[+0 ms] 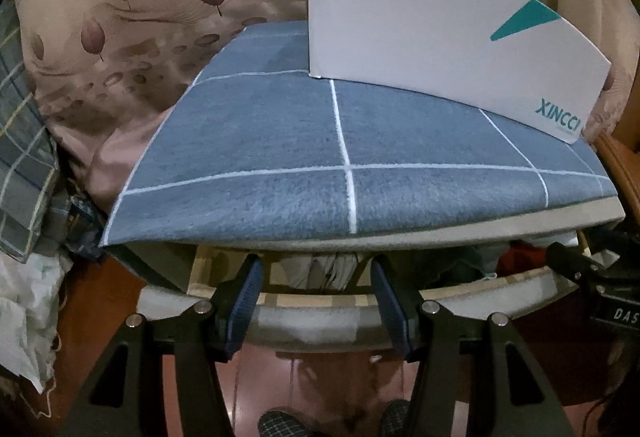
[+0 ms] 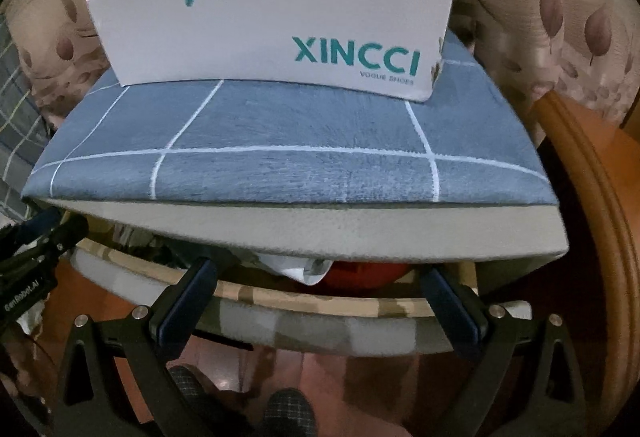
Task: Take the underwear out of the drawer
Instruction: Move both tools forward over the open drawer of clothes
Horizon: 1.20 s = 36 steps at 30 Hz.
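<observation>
A drawer [image 1: 304, 325] with a grey-and-white checked front stands partly pulled out under a top covered in blue cloth. Clothes lie inside: a pale grey folded piece [image 1: 324, 269] and something red [image 1: 524, 253]. In the right wrist view the drawer [image 2: 320, 325] shows a white piece [image 2: 296, 265] and the red cloth [image 2: 368, 273]. Which piece is underwear I cannot tell. My left gripper [image 1: 316, 297] is open over the drawer's front rim, nothing between its fingers. My right gripper [image 2: 320, 301] is open too, over the rim further right, and shows at the edge of the left wrist view [image 1: 576, 269].
A white XINCCI shoe box [image 2: 280, 17] stands on the blue grid cloth [image 1: 280, 157], whose overhang hides most of the drawer's inside. Leaf-patterned fabric [image 1: 140, 37] hangs behind, plaid cloth [image 1: 24, 157] lies left, a wooden curved edge [image 2: 592, 217] stands right. Slippered feet [image 2: 288, 413] are on the floor below.
</observation>
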{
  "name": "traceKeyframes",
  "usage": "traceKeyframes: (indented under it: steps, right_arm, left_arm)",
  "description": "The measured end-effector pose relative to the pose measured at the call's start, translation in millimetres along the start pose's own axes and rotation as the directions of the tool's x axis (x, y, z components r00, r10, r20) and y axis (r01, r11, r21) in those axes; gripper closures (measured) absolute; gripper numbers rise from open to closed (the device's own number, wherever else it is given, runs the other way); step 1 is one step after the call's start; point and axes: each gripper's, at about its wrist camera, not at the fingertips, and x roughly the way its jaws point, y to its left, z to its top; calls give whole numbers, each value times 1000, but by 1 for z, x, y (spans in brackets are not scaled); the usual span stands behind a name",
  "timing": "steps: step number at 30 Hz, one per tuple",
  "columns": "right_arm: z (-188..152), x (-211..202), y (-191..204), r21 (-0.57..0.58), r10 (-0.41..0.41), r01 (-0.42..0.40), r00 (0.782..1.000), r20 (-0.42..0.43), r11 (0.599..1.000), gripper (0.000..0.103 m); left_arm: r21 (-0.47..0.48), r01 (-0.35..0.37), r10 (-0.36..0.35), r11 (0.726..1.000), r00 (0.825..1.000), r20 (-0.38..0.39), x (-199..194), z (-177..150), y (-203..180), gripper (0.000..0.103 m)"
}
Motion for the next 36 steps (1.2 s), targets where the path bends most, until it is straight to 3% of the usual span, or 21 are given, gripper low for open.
traceKeyframes:
  steps: [11,26,36]
  right_arm:
    - [8,14,-3,29,4,-2,998,-66,1000,3]
    - [-39,-10,-19,36,37,-30,980,-195,999,2]
    - [-63,-26,-21,53,50,-36,949,-312,998,2]
  left_arm:
    - [14,4,-2,1000,997,-81,12,4,-2,45]
    - [18,68,-63,998,978,-196,-31,-59,-3,45]
    - [25,96,-86,995,961,-263,-43,-78,3,44]
